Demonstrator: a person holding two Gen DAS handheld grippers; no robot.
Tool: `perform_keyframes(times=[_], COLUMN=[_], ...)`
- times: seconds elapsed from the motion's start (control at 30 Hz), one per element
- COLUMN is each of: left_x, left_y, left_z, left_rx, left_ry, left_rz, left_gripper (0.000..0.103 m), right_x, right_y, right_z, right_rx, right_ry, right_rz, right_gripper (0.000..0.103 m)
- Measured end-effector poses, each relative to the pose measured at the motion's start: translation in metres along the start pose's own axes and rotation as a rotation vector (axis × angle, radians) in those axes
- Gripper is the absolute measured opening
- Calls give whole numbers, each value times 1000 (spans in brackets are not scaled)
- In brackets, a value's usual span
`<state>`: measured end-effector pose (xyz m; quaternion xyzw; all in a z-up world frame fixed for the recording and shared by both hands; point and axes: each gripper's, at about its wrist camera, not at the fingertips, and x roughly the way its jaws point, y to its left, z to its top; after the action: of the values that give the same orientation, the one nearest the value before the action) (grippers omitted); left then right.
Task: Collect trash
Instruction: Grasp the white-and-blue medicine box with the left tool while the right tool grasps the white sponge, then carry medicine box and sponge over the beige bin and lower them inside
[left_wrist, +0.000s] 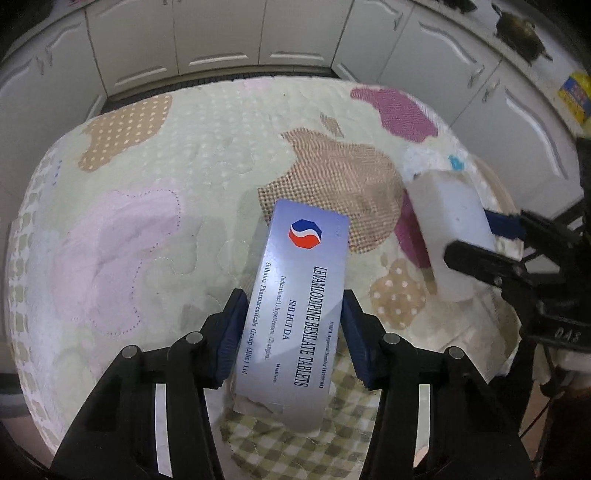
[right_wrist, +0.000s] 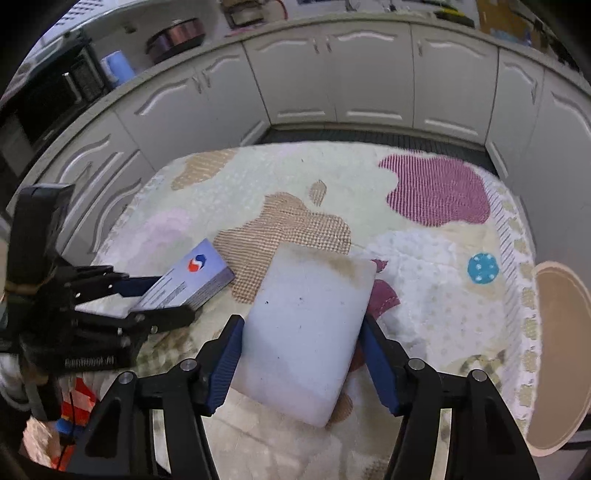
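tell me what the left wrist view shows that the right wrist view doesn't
Only the left wrist view shows the printed face of the tablet box, readable, and a dark pot on the counter. Only the right wrist view shows a blue cup on the counter and a blue dot on the quilted cloth. Both show the box between the left gripper pads, the white foam block between the right gripper pads, and white cabinets.

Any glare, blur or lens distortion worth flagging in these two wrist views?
Left wrist: print on the pill box is sharp, the white foam block is smeared, and the cabinets bow strongly. Right wrist: mostly sharp, dark corners, curved cabinet fronts; no strong glare in either.
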<state>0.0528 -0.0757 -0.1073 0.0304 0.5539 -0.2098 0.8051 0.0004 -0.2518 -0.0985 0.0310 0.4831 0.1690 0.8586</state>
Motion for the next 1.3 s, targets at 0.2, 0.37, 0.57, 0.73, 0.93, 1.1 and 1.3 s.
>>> perform_keyframes(times=[0.2,0.37,0.57,0.73,0.93,1.1,1.3], left_x=[-25,-35,-39,-42,-36,-28,-17], left_y=[-8,-24,-56,-86,-119,-144,-178], left_z=[7,12,24,34,45,55,65], left_rx=[-29,-18,21,67,110,139,174], left_ry=[-97,-126,-151,-182,-196,-200,-197], left_rz=[-13,-28,-35,-33,-33,-39,-67], left_gripper=[48,48,48,48,48,48,48], right_x=[-29,-51,-70,-82,-98,-111,-126], right_y=[-8,-22,-37,-53,-76,-97,-131], right_z=[-9,-12,-15,-22,-31,-39,-51], right_rx=[5,27,54,81,125,162,227], right_ry=[-53,-87,-120,-136,-162,-184,-202], right_rz=[-18,-41,-63,-93,-134,-178,-223], right_gripper=[61,61,61,61,61,62,62])
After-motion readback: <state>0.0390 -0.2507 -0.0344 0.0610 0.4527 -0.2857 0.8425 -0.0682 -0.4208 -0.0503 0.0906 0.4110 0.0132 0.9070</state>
